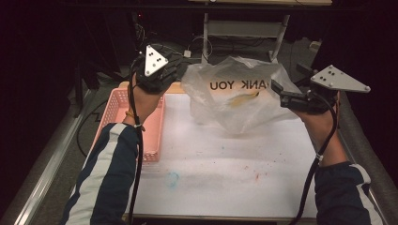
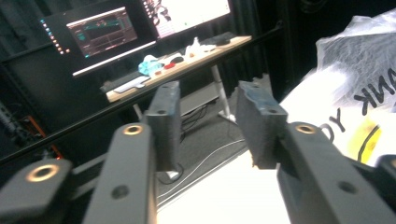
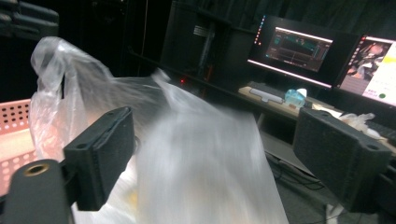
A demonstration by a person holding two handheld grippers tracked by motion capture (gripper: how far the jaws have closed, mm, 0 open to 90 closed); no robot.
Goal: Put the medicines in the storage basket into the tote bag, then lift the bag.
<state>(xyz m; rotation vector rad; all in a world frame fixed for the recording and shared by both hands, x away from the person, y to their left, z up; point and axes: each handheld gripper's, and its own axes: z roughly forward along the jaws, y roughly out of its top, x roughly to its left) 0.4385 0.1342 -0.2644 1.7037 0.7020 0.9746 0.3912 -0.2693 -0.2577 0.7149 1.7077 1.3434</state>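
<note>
a: thin, crinkled clear plastic — that's our bag (image 1: pixel 237 96), puffed up at the far edge of the white table (image 1: pixel 234 173), with black letters and something yellow inside it.

b: and the pink basket (image 1: pixel 152 122)? we see a lattice wall, and can't tell what's in it.

a: our left gripper (image 2: pixel 210 123) stands half open on nothing, the bag just to its side.

b: our right gripper (image 3: pixel 224 158) gapes wide, with blurred film between the foam pads (image 3: pixel 107 154), unpinched.
</note>
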